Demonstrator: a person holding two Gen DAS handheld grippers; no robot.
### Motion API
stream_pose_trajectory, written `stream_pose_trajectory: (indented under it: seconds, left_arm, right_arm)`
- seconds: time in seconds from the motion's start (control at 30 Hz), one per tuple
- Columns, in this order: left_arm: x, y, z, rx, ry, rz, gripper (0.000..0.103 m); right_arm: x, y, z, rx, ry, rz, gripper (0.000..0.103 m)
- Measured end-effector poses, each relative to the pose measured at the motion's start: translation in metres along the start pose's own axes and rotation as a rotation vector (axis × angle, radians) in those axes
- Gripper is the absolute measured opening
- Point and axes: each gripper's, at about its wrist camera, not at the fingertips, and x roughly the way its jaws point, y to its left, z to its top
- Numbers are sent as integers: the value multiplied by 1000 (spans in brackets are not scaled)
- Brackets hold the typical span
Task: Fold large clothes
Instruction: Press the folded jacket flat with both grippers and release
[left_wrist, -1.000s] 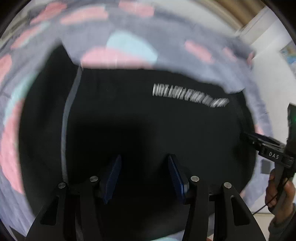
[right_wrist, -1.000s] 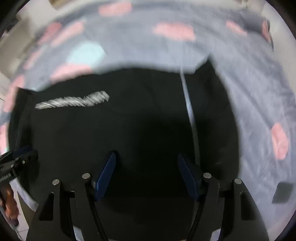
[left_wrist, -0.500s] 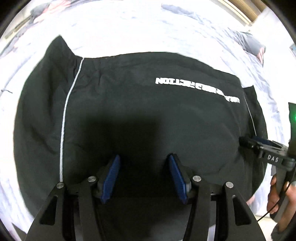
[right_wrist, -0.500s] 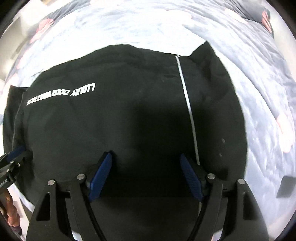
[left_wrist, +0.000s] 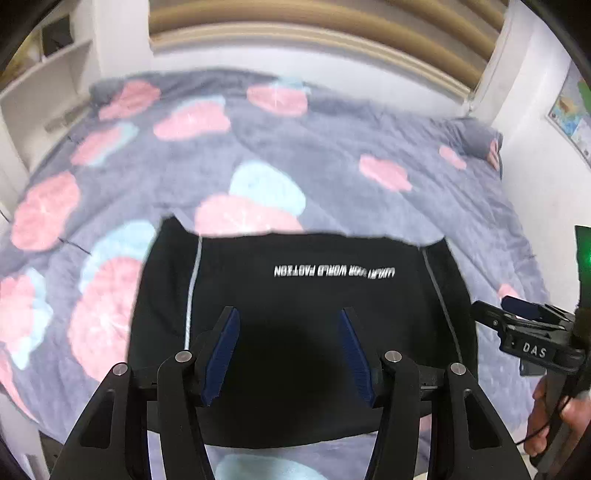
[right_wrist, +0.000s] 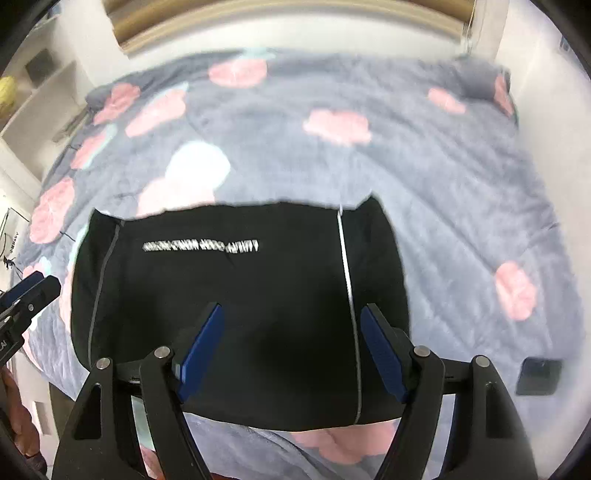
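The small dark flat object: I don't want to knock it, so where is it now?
The small dark flat object lies on the grey bedspread, low right in the right wrist view, right of the folded black garment.

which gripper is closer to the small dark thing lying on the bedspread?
Right. The right gripper is over the black garment, with the dark object just off its right side; the left gripper is farther left, across the garment.

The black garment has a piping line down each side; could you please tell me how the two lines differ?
On the black garment, the right piping line looks bright white, while the left piping line looks dull grey. The right one runs nearly straight; the left one bows outward. Both run from the far edge toward the near edge.
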Motion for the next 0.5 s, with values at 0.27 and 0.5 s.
stream_pose_trajectory:
  seconds: [0.27,0.5]
  left_arm:
    - [-47,-25,11,12,-20,78,58]
    - [-74,-43,5,25,-44,91,61]
  right_arm:
    - [-59,13,4,-14,-110,-22,81]
    - [-85,16,-6,16,-134,-38,82]
